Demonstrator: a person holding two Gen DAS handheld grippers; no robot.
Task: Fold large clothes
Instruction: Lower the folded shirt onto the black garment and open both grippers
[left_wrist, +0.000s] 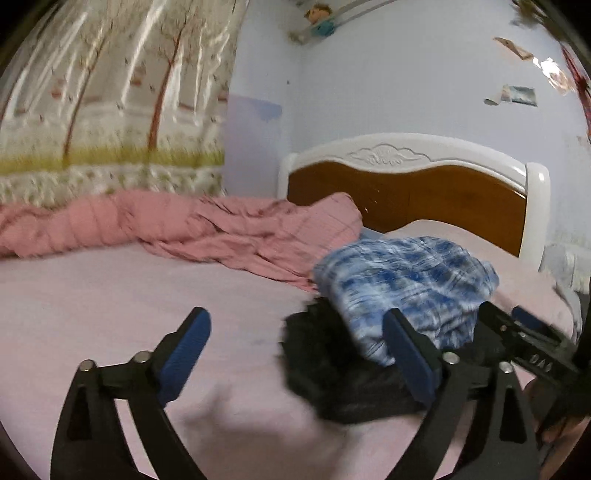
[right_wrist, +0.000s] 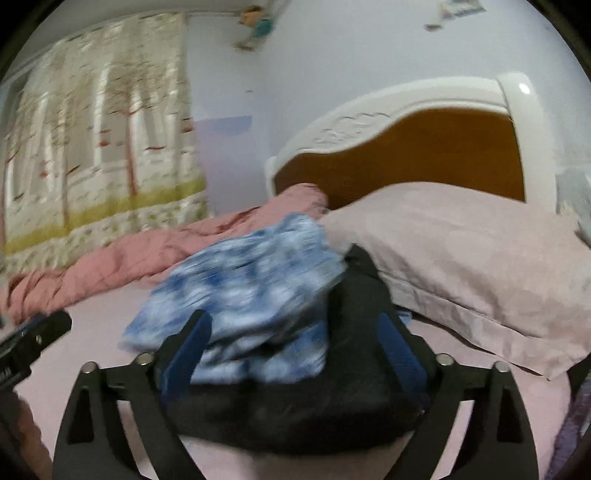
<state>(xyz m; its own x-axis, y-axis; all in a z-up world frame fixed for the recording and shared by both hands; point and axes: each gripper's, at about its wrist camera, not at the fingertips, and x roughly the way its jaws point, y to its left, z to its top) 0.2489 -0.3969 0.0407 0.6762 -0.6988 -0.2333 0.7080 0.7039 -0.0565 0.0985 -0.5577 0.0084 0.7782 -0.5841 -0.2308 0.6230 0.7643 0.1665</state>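
Note:
A folded blue-and-white patterned garment lies on top of a black garment on the pink bed sheet. My left gripper is open and empty, just left of the stack, its right finger beside the clothes. The right gripper's body shows at the stack's right side. In the right wrist view the blue garment and black garment lie between the open fingers of my right gripper, which hold nothing that I can see. The left gripper shows at the left edge.
A crumpled pink quilt lies along the far side of the bed. A pale pink pillow rests against the white and wood headboard. A tree-print curtain hangs at the left. The image is motion-blurred.

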